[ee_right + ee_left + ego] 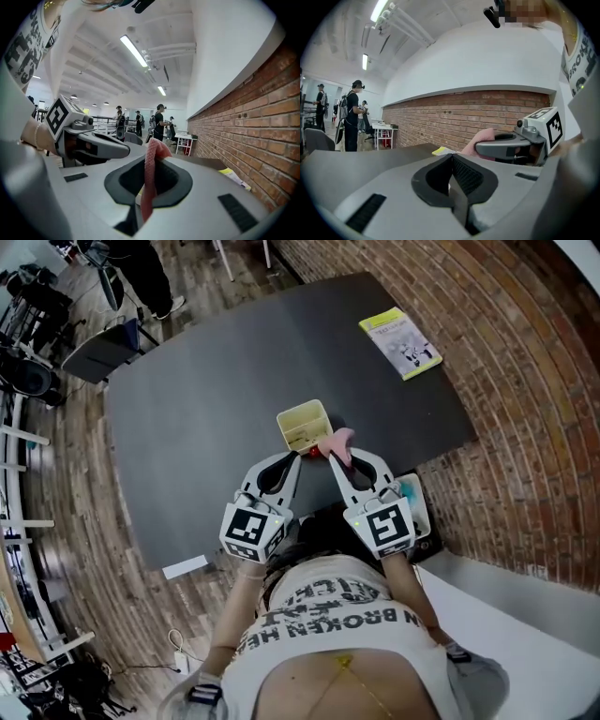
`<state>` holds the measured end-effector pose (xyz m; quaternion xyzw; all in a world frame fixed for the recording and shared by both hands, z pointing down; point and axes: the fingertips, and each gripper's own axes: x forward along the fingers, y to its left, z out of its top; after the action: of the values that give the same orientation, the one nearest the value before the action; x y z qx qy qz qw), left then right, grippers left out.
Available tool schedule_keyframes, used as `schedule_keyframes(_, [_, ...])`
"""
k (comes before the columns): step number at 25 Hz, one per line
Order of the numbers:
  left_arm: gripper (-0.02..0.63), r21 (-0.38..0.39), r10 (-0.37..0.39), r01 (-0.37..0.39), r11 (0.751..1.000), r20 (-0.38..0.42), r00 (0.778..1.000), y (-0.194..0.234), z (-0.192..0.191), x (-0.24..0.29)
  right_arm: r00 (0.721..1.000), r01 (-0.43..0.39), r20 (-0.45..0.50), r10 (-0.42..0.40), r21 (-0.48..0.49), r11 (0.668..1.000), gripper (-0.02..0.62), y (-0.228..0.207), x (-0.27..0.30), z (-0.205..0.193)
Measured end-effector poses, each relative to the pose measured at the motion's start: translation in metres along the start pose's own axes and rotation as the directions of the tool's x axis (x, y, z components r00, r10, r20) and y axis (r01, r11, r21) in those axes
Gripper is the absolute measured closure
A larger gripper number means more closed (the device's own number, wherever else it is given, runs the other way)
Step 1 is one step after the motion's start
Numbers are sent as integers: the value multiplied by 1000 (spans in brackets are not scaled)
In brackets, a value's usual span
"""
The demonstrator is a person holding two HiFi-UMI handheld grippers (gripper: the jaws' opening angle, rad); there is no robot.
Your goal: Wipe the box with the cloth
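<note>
The pink cloth [338, 442] is pinched between the closed jaws of the right gripper [342, 460], just beside the near right corner of the yellow box [303, 425] on the dark worktop [206, 409]. The left gripper [289, 460], its jaws pressed together with nothing between them, is near the box's near side.

The box [303, 425] was small and pale yellow, open at the top, and stood upright on the dark table [206, 409], close to its near edge. The cloth [338, 442] was pink, ribbed and crumpled. It hung above the table near that same edge, pinched between the jaws of the right gripper [339, 459].
</note>
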<state>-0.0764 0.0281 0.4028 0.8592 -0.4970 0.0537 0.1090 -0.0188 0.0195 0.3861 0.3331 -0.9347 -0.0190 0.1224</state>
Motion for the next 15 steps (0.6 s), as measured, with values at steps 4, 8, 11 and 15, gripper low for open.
schedule_keyframes(4, [598, 87, -29, 35, 996, -79, 996, 27, -17, 9, 997, 47, -56, -46, 11, 999, 578, -20, 8, -16])
schedule_keyframes(8, [598, 151, -36, 63, 987, -173, 984, 53, -40, 16, 993, 81, -90, -76, 47, 996, 578, -37, 12, -31])
schedule_keyframes(11, [598, 225, -57, 118, 967, -259, 964, 69, -55, 23, 991, 88, -109, -79, 77, 993, 578, -47, 17, -41])
schedule_keyframes(15, [595, 372, -96, 258, 892, -402, 911, 84, -82, 38, 985, 83, -159, -73, 59, 995, 578, -56, 26, -53])
